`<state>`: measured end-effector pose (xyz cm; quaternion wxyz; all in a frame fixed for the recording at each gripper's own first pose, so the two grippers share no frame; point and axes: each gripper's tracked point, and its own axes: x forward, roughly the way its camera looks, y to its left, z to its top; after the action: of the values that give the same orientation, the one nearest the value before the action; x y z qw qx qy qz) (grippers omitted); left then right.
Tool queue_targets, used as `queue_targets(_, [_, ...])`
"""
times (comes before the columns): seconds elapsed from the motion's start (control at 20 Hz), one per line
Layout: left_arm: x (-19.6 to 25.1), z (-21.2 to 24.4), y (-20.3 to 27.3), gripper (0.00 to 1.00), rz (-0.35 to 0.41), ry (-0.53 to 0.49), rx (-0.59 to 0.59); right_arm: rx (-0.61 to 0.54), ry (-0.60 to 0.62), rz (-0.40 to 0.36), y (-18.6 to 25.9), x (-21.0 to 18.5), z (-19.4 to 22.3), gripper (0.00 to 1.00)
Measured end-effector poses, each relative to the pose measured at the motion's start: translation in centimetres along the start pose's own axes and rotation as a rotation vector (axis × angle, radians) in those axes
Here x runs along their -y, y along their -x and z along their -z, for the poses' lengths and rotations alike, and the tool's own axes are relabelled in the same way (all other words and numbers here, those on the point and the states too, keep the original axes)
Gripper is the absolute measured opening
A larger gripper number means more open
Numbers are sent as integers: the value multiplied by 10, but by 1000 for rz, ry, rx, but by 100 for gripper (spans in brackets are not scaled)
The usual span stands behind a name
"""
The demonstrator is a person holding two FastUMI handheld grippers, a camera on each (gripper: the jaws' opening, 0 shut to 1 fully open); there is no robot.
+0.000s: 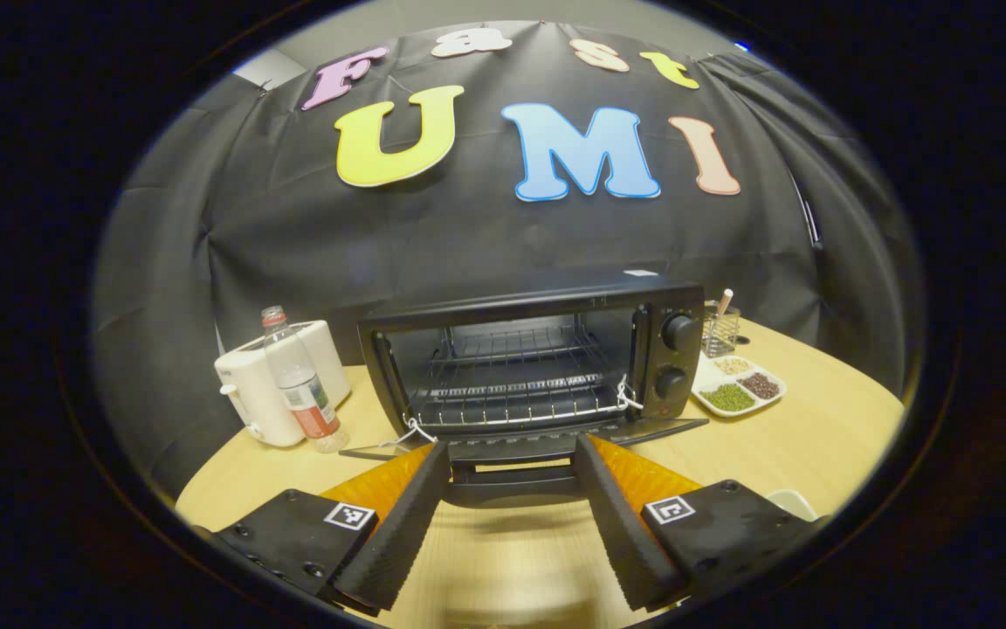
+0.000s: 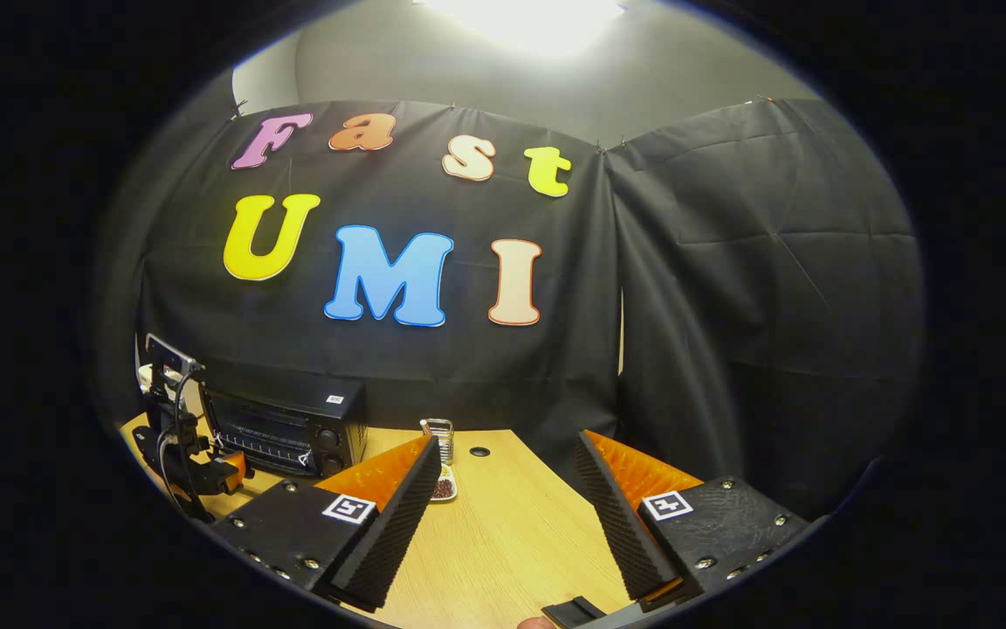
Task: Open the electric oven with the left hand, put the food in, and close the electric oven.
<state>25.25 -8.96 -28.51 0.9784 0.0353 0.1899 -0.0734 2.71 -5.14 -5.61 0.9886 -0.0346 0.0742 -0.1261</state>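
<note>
Oven (image 1: 538, 367) stands at the back of the table (image 1: 782, 445) with its door (image 1: 512, 445) dropped flat toward the left gripper (image 1: 512, 515), whose fingers are spread wide and hold nothing, level with the door's front edge. Left of the oven stand a bottle (image 1: 300, 384) and a white appliance (image 1: 280, 389); right of it, a divided dish (image 1: 739, 387) and a wire holder (image 1: 720, 330). Well right of the oven, the right gripper (image 2: 503, 515) hangs wide and empty over bare table.
</note>
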Motion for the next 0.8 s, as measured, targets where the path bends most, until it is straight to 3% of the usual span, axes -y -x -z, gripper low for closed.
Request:
queue_targets(0.55, [15, 57, 22, 97, -43, -18, -100, -17, 10, -23, 13, 28, 9, 95])
queue_targets(0.75, [19, 60, 52, 100, -68, -10, -112, -40, -34, -79, 16, 31, 20, 95])
queue_targets(0.8, [18, 55, 61, 97, -78, -5, -102, -47, -41, -102, 16, 30, 24, 95])
